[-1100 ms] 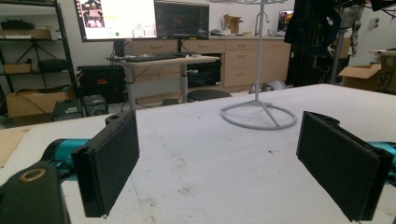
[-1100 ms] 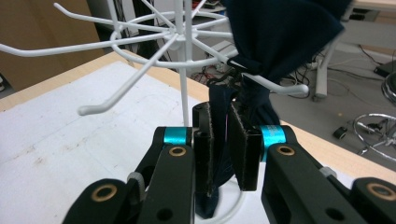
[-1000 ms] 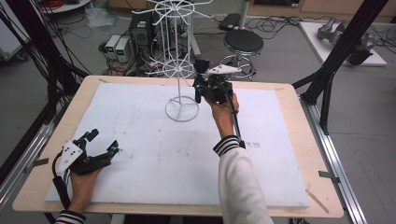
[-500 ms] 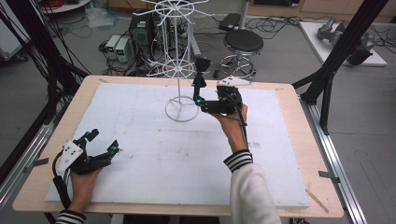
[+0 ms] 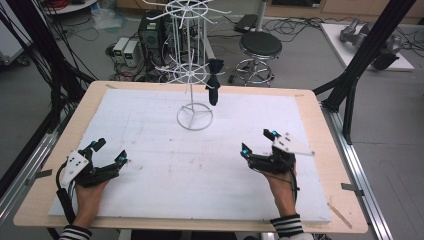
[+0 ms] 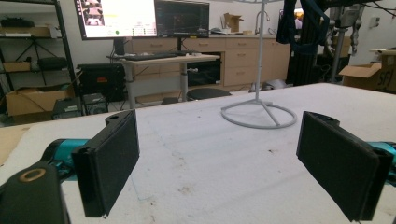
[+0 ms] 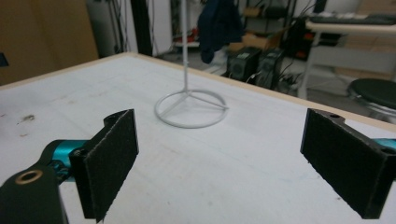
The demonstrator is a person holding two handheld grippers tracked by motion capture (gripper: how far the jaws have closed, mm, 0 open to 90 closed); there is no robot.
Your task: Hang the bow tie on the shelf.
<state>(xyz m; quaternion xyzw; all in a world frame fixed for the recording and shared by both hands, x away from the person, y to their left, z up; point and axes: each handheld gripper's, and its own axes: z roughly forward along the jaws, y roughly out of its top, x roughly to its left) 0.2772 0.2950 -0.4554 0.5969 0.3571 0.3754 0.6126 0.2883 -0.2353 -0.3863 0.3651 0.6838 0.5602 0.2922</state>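
Note:
A white wire rack (image 5: pixel 192 75) stands on a round base (image 5: pixel 195 117) at the back middle of the white table mat (image 5: pixel 165 165). A dark cloth (image 5: pixel 214 86) hangs from one of its lower hooks; the same cloth (image 7: pixel 218 25) hangs beside the pole in the right gripper view. My left gripper (image 5: pixel 110 152) rests open at the front left, held by a hand. My right gripper (image 5: pixel 257 142) is open at the front right, low over the mat, nothing between its jaws. The rack base (image 6: pixel 259 114) lies ahead in the left gripper view.
A black stool (image 5: pixel 260 47) and electronics boxes (image 5: pixel 127 50) sit on the floor behind the table. Black frame struts (image 5: pixel 360 65) rise at the right; cables hang at the left. The wooden table edge (image 5: pixel 337 150) borders the mat.
My right gripper has pulled back from the rack toward the front right of the table and let go of the dark cloth, which now hangs on the rack. The left gripper stayed put.

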